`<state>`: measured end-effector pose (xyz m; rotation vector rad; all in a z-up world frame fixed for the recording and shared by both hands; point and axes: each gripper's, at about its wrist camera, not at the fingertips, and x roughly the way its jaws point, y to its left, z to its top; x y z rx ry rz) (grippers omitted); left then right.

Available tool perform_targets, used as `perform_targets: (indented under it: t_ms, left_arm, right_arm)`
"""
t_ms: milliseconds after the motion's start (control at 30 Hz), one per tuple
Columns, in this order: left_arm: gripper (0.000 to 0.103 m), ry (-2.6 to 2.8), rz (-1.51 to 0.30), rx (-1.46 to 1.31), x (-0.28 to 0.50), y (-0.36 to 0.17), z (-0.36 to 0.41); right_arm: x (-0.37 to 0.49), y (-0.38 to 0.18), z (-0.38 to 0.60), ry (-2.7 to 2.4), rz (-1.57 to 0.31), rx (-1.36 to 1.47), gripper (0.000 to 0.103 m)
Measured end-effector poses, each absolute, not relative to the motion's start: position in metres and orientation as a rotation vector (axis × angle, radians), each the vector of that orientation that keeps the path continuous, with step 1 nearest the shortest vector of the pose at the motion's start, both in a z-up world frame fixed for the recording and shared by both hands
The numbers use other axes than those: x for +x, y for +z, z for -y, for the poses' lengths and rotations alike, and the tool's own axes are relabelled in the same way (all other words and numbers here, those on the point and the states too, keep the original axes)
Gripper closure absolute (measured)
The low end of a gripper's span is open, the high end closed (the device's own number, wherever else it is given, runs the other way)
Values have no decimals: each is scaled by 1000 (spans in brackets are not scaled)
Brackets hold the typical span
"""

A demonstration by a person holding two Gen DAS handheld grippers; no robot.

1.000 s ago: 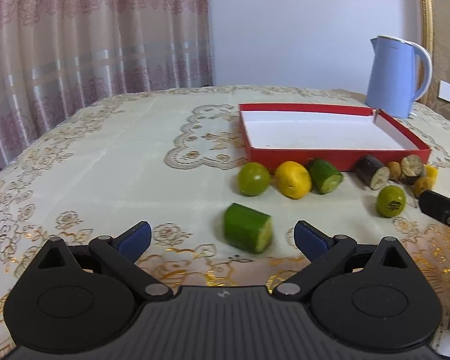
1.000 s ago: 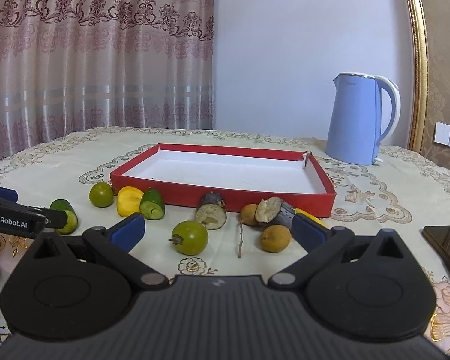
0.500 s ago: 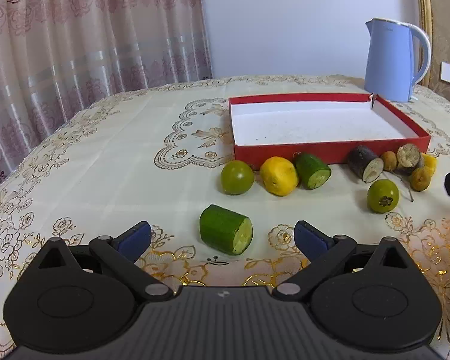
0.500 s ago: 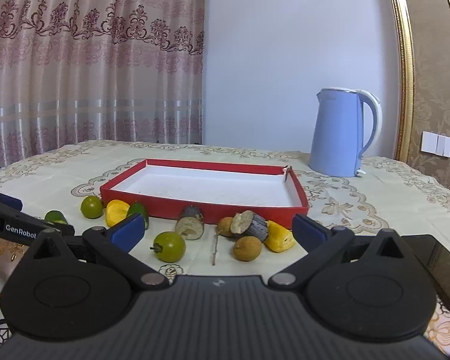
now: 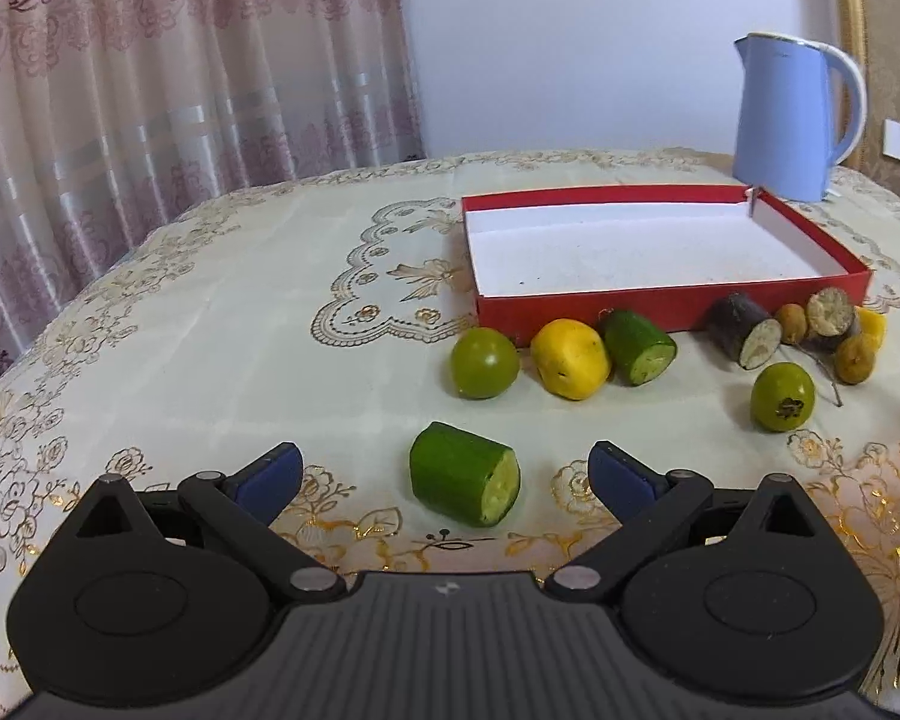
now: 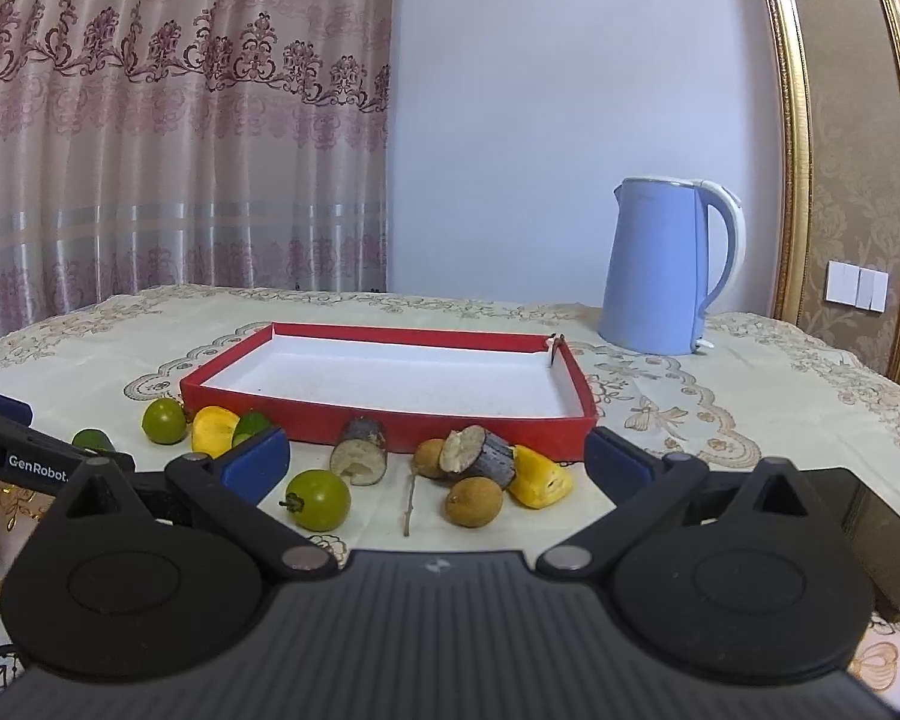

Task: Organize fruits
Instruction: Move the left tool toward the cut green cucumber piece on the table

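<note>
An empty red tray [image 5: 666, 304] [image 6: 390, 420] sits on the table. In front of it lie a green round fruit [image 5: 484, 362], a yellow piece [image 5: 570, 358], a green cucumber piece [image 5: 641, 347], dark sugarcane chunks [image 5: 744, 338], brown longans [image 5: 855, 358] and another green fruit [image 5: 782, 397] [image 6: 318, 499]. A nearer cucumber piece [image 5: 465, 473] lies between the open fingers of my left gripper [image 5: 446, 474], untouched. My right gripper [image 6: 435, 453] is open and empty, held above the fruits.
A blue kettle [image 5: 795, 114] [image 6: 669, 267] stands behind the tray at the right. A dark phone [image 6: 870, 534] lies at the right in the right wrist view. Curtains hang behind the table. The left gripper's arm [image 6: 30, 456] shows at the left.
Both grippers have pulled back and risen a little, so the fruits and tray look farther off. Nothing was taken hold of.
</note>
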<state>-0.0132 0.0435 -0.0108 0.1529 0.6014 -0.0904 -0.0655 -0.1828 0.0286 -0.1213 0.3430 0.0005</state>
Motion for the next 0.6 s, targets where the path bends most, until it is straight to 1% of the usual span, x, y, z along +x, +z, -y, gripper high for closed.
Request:
perform_targets:
  t_ms: [233,500,600]
  left_arm:
    - [1,-151,-564,174,-25,-5,-65]
    - [2,-169,-543,222,-19,-6,-60]
    - [8,-170,-549,240,-17,-10,-59]
  right_arm:
    - [-61,29,187,10,-338,-63,0]
    - [-64,30,184,12,-326,-74,0]
    - [-65,31,186,10,-319,-65,0]
